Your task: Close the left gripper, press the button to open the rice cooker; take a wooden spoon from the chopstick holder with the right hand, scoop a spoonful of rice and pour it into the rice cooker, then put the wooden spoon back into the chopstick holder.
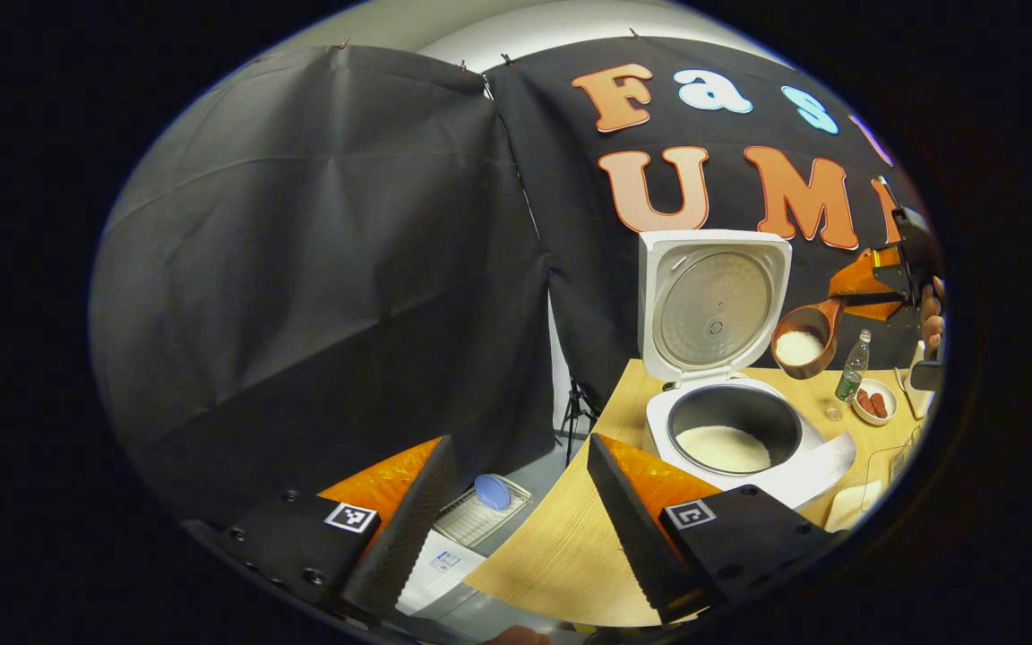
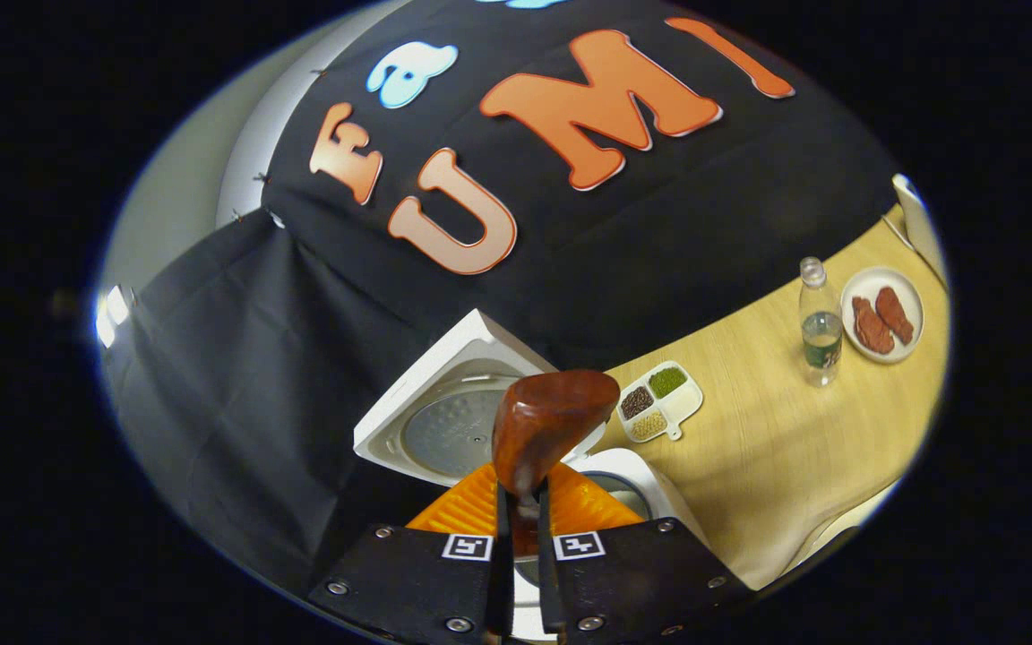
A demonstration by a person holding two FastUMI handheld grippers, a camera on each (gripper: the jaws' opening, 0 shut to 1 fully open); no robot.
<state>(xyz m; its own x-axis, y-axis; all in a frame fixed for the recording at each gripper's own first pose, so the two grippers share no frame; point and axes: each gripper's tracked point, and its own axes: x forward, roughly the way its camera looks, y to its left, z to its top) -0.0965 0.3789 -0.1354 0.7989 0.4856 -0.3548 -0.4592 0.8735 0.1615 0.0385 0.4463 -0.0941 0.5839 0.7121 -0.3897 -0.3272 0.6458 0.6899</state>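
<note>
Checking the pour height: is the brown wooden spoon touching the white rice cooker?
Apart. The left gripper view shows the brown wooden spoon held in air, clear of the white rice cooker.

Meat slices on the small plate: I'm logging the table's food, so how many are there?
2, lying side by side on the white plate past the bottle: meat slices and.

White rice cooker (image 1: pixel 749 448) w/ grey pot; brown wooden spoon (image 1: pixel 807 336) showing white rice; tabletop (image 2: pixel 776 448) looking light wood; green-label bottle (image 2: pixel 821 327).
</note>
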